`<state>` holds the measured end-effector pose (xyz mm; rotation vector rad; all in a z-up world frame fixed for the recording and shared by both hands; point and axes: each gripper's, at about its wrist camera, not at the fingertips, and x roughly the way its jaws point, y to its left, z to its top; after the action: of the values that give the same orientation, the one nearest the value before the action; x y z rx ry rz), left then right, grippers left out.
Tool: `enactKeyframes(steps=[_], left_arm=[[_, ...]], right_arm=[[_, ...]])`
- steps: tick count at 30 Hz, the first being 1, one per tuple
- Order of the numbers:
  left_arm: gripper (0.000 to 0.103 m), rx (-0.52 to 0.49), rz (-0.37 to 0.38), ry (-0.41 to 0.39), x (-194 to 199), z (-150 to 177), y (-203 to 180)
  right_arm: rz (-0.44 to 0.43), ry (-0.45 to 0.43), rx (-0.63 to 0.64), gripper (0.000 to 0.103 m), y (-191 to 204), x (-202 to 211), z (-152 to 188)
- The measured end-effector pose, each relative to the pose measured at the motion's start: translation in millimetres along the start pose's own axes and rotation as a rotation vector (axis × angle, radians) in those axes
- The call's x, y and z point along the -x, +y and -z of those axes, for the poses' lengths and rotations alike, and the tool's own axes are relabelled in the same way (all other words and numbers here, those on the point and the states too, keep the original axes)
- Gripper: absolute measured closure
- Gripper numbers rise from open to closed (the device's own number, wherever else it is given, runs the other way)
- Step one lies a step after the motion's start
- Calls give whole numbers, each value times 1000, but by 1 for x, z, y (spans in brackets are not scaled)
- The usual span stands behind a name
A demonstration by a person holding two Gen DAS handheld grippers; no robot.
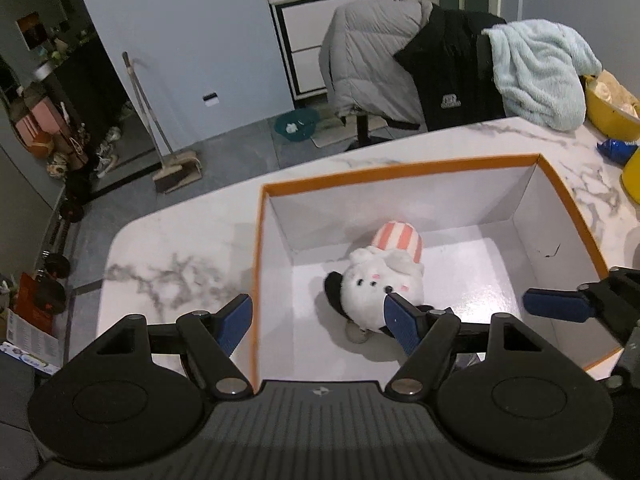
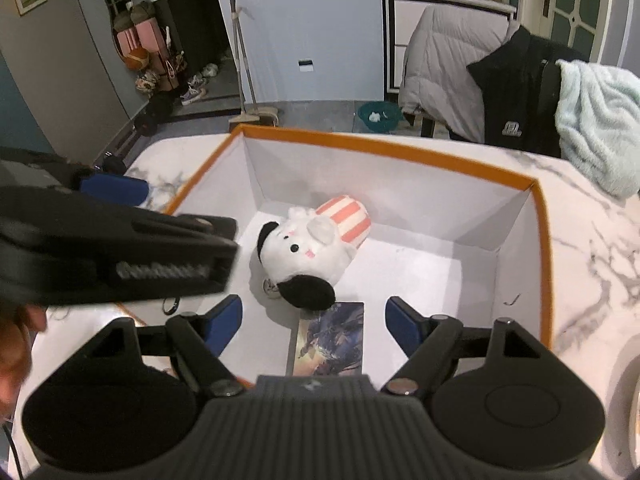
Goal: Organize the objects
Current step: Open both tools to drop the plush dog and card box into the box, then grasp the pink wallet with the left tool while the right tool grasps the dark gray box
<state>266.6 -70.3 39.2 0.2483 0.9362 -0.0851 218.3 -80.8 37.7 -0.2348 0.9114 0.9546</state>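
An open box with an orange rim [image 1: 400, 174] [image 2: 384, 150] stands on the marble table. A white plush toy [image 1: 380, 284] [image 2: 308, 248] with a pink-striped end and black ears lies on its white floor. A picture card [image 2: 330, 338] lies flat beside the plush, seen in the right wrist view. My left gripper [image 1: 318, 320] is open and empty, straddling the box's left wall. My right gripper [image 2: 314, 324] is open and empty above the card. The right gripper's finger [image 1: 556, 304] shows at the right in the left wrist view.
The marble table [image 1: 180, 248] ends in a rounded corner at the left. A yellow bowl [image 1: 608, 108], a blue packet [image 1: 616, 148] and a light blue towel [image 1: 544, 76] sit at the far right. Chairs draped with jackets [image 2: 460, 76] stand behind. A broom [image 1: 168, 160] leans on the floor.
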Motion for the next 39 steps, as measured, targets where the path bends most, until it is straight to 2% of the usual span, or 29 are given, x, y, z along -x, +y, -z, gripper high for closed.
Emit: enactKeyframes(steps=[10, 20, 25, 32, 39], left_arm=[[17, 19, -2, -60, 41, 16, 11], [15, 17, 85, -119, 69, 59, 3], [15, -14, 119, -118, 65, 90, -5], [15, -51, 215, -91, 60, 132, -22], [14, -127, 292, -10, 43, 173, -45]], right_arm=[[0, -68, 87, 23, 5, 58, 14], [-15, -102, 186, 23, -3, 107, 41], [-9, -86, 226, 23, -10, 115, 58], [-17, -37, 293, 23, -25, 120, 90], [-14, 28, 327, 20, -47, 120, 123]])
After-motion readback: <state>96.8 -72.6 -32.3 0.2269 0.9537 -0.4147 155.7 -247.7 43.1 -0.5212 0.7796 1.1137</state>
